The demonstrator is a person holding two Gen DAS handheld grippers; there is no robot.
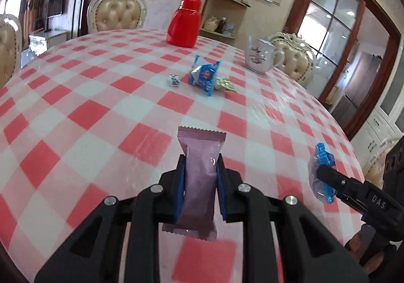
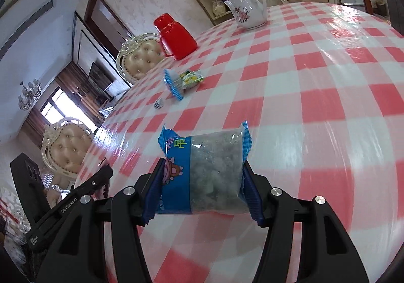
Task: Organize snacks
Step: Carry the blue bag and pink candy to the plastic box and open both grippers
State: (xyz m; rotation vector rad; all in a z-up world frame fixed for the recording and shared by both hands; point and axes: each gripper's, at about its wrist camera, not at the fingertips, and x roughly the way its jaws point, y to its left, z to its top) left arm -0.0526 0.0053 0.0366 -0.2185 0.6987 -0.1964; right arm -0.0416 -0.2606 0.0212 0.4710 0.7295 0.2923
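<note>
Carrying two snacks at once, we read the scene from left to right. At far left of the left wrist view the checked worktop (image 1: 88,96) lies bare; further in sit a small wrapped sweet (image 1: 174,80), then a loose pile of snacks, a blue packet (image 1: 205,75) leaning over a yellow-green one (image 1: 225,85), with the red flask (image 1: 185,22) behind and the teapot (image 1: 262,56) to the right. In the foreground the left claw (image 1: 200,182) is clamped narrow on a mauve bar (image 1: 199,182), which stands upright between the pads and clear of the cloth. At right the right claw (image 1: 325,173) pinches a blue-edged clear bag (image 1: 320,172); the right wrist view shows that bag (image 2: 202,174) gripped across its width by the claw (image 2: 202,189), jaws about half spread, pads pressed into both crimped ends.

We judge the step in hand to be bringing both items to the pile. To do it well, we keep both grips firm during travel, since the bar is held only by its thin middle and the bag's film could slide. We should approach the pile low and from its near side, setting each item beside the blue packet without knocking it or the sweet. We would release one claw at a time, and only once the item rests on the cloth.
</note>
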